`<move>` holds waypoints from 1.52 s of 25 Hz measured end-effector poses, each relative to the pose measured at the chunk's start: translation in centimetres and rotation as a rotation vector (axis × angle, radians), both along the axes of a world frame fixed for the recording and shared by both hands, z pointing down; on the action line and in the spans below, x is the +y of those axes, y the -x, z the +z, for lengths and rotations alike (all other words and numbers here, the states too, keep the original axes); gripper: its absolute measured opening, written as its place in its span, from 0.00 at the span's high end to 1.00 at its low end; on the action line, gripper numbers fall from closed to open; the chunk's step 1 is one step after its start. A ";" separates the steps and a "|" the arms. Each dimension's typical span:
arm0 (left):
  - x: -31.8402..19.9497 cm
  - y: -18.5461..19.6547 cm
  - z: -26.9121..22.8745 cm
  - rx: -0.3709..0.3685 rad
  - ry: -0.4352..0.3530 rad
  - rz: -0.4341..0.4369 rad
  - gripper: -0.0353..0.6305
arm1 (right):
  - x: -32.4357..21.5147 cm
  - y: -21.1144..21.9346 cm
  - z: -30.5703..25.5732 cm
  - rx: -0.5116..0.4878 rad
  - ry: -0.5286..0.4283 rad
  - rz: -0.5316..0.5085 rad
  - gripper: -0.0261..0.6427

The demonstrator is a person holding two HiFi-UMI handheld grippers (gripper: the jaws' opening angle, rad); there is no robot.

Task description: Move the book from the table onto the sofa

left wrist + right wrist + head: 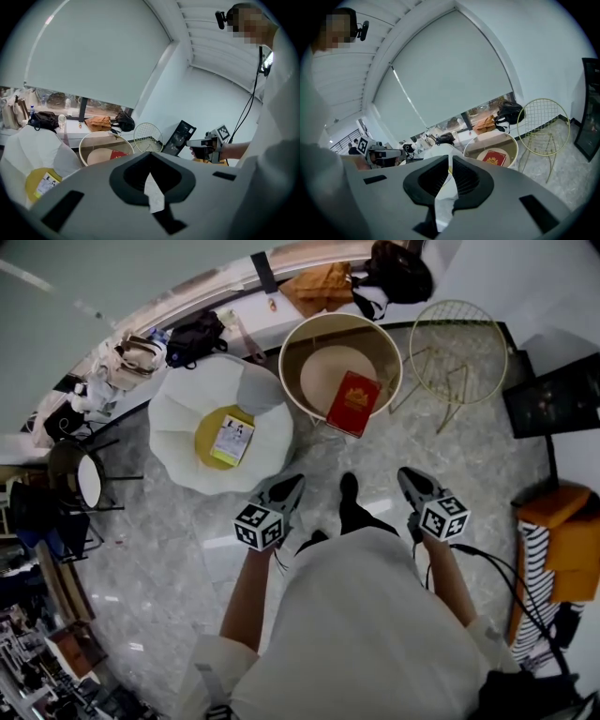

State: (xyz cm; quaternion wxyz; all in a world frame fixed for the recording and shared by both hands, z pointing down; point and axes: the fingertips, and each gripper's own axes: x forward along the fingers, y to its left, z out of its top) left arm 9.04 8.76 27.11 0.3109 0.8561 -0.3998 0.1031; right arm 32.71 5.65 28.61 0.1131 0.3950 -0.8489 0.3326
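Observation:
A red book [353,402] lies flat inside the round beige table [295,343] with a raised rim, ahead of me. It also shows in the left gripper view [118,154] and the right gripper view [493,158]. To its left stands the white petal-shaped sofa [178,418] with a yellow cushion [208,427] and a small booklet [232,440] on it. My left gripper [294,484] and right gripper [405,476] are held in the air at waist height, short of the table. Both are shut, with nothing between the jaws.
A gold wire side table [459,348] stands right of the round table. Bags [323,287] sit on the window ledge behind. A black framed panel [553,395] leans at the right wall, with an orange box [562,540] below it. A small dark chair [80,474] is at the far left.

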 end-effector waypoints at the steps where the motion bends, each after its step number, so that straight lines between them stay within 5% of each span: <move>1: -0.7 -0.1 0.3 -0.014 0.002 -0.008 0.94 | -0.8 -0.2 0.3 0.004 0.008 -0.009 0.89; 10: -6.5 -1.8 3.4 -0.038 0.069 -0.082 0.94 | -7.2 -1.7 4.0 0.006 0.084 -0.080 0.89; 23: -11.5 -3.3 6.7 -0.040 0.097 -0.052 0.94 | -10.4 -1.2 9.3 0.001 0.183 -0.125 0.89; 38: -16.4 -3.6 19.7 -0.020 0.198 0.035 0.94 | -12.8 0.3 20.0 -0.015 0.295 -0.049 0.89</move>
